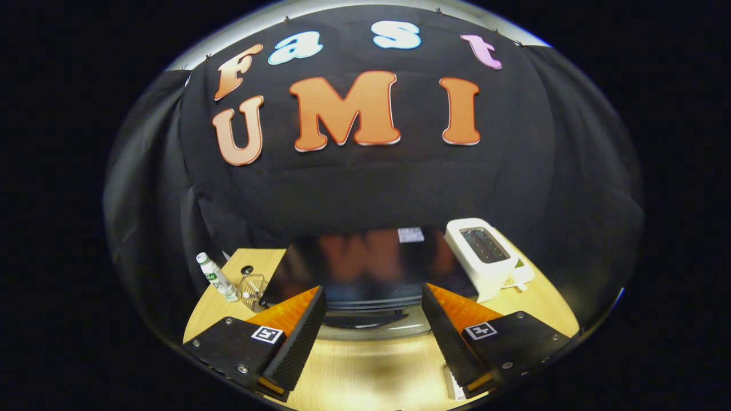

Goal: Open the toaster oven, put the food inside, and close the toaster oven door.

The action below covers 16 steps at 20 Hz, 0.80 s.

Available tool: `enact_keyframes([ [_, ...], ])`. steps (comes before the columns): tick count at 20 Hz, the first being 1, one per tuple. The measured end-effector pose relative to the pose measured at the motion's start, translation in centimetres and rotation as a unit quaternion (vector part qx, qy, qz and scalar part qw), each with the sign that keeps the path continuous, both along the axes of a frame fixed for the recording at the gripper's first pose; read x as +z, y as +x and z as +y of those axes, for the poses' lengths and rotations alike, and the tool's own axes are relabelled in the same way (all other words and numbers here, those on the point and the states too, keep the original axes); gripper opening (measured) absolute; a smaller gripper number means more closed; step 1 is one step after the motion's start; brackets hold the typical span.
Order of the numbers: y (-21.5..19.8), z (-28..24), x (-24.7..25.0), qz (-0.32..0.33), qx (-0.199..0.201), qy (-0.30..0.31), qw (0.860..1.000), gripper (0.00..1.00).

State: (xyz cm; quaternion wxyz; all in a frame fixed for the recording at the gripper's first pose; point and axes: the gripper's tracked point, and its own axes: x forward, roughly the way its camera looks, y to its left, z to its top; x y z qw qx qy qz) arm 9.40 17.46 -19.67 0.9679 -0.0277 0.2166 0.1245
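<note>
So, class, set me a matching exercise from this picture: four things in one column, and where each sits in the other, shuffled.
Things:
1. toaster oven
2. white toaster
3. bottle
4. claw

Places:
A. on the table's far left corner
B. right of the toaster oven
C. open, fingers apart above the oven's front edge
D. just beyond the fingers, dark top showing

Pairs: 1-D, 2-B, 3-A, 4-C

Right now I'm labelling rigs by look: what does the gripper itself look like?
The gripper has two wedge-shaped fingers with dotted, textured inner faces. Each sits on a flat dark plate with small screws, and each plate carries a square black-and-white tag.
</note>
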Motion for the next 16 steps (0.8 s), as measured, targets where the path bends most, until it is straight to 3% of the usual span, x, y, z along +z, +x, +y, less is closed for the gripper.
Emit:
enact_keyframes([
  [5,0.3,-3.0,10.9,-0.077,-0.013,-0.015,0.997,0.99],
  [9,-1.9,-4.3,15.9,-0.103,-0.012,-0.016,0.994,0.99],
  [12,-2.3,-6.4,17.0,-0.119,-0.027,-0.033,0.992,0.99],
  [16,-3.0,-7.7,16.2,-0.109,-0.042,-0.012,0.993,0.99],
])
